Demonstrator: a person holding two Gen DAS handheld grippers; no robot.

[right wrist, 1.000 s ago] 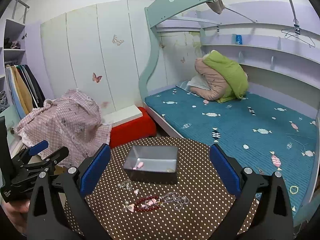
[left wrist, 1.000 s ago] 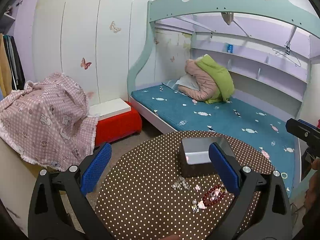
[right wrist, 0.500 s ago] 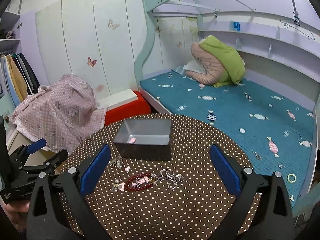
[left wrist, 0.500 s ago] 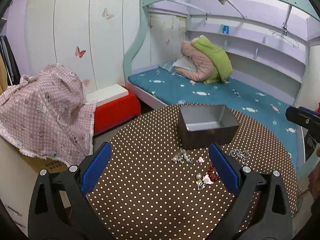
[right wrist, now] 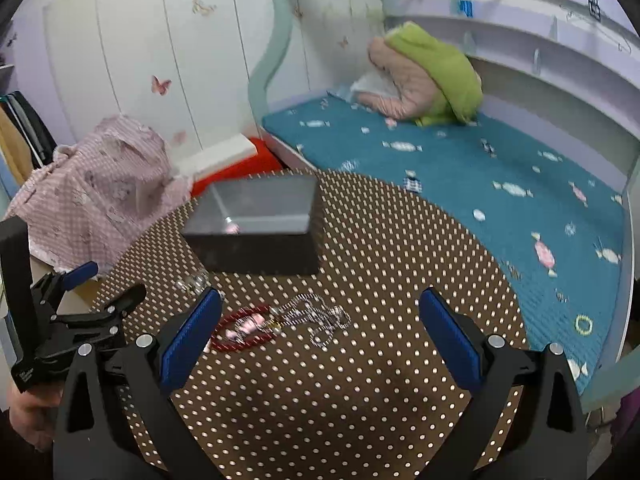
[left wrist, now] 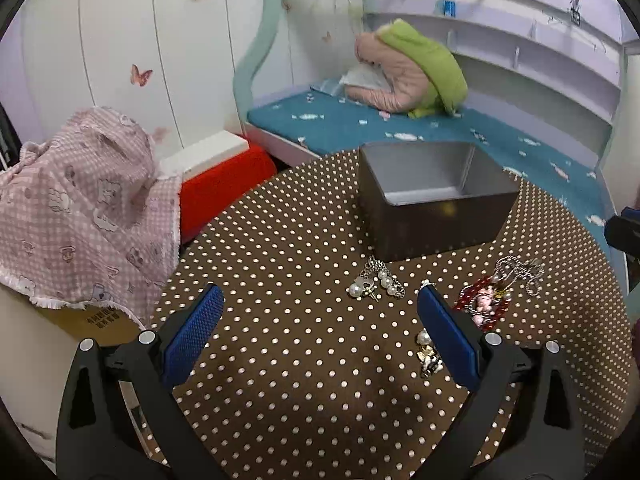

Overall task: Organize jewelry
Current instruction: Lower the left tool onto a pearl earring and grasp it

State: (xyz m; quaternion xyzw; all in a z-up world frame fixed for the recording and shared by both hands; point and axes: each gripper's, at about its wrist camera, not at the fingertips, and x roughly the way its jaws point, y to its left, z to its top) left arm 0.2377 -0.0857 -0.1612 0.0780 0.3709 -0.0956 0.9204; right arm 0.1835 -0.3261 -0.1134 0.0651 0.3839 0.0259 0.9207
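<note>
Left wrist: metal box (left wrist: 434,204) nearer than before

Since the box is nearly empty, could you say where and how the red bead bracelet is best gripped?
Probably the red bead bracelet lying flat on the table: descend from above and pinch its near arc, clear of the silver chain touching its far right end.

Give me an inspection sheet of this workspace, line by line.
Surface: round table under a brown polka-dot cloth.
Job's things: open grey box; pearl pieces in front of it; red bead bracelet; silver chain; small charm by the left gripper's finger.
Clutter: nothing seen.
Grippers: left gripper and right gripper open, both empty.
Cables: nothing seen.
Surroundings: bed, bundled bedding, red stool, pink cloth.
</note>
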